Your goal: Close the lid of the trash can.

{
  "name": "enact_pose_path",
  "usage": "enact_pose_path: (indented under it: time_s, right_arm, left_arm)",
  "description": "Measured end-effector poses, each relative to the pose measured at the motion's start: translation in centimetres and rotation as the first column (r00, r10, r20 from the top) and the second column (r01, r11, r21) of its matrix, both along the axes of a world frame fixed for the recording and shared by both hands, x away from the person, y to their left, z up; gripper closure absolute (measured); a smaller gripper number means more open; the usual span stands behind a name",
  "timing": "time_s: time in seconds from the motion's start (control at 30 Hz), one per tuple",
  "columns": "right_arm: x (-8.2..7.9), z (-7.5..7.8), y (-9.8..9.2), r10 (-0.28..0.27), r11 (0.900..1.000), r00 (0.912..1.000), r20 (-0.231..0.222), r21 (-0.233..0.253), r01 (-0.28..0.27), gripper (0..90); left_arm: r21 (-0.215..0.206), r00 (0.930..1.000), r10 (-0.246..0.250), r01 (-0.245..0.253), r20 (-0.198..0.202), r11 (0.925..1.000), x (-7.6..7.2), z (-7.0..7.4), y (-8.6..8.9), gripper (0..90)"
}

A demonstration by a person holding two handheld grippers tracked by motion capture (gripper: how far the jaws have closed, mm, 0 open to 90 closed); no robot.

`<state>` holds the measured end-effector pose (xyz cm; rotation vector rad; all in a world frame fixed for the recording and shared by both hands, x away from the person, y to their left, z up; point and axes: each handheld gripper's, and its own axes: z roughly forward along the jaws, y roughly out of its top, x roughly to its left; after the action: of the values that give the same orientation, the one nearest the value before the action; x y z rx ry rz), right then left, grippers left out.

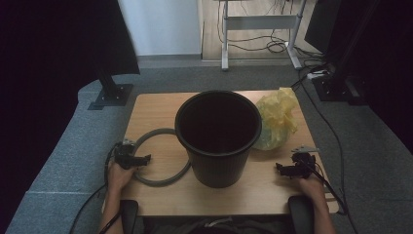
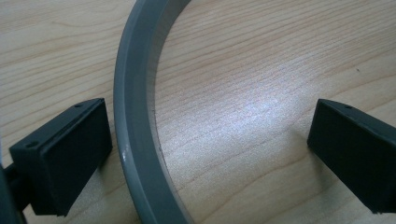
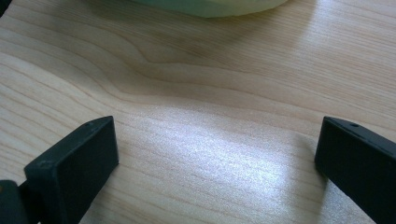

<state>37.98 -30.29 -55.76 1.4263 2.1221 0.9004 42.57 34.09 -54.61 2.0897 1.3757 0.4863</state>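
Our left gripper fingers sit released astride the grey ring beside the bin; looks stiff, light, so we'd pinch its rim.

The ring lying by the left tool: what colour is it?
Plain grey. The ring shows best in the left gripper view, passing between that tool's open jaws.

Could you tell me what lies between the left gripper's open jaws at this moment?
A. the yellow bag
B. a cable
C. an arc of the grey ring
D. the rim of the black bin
C: in the left gripper view the grey ring curves across the wooden table between the spread jaws of the left gripper, close to one jaw.
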Motion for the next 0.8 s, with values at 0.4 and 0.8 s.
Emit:
enact_pose_path:
  time_s: [0.4, 0.8]
  right_arm:
    - [0.0, 0.0, 0.0, 0.006, 1.000, 1.0000, 0.000, 0.000, -0.006, 0.0]
    - [0.0, 0.0, 0.0, 0.009, 1.000, 1.0000, 0.000, 0.000, -0.009, 0.0]
  left_arm:
    - [-0.009, 0.9891, 0.147, -0.147, 0.009, 0.9891, 0.0, 1.1, 0.8, 53.4]
    - [0.024, 0.9839, 0.178, -0.178, -0.015, 0.9838, 0.3, 1.5, 1.1, 78.5]
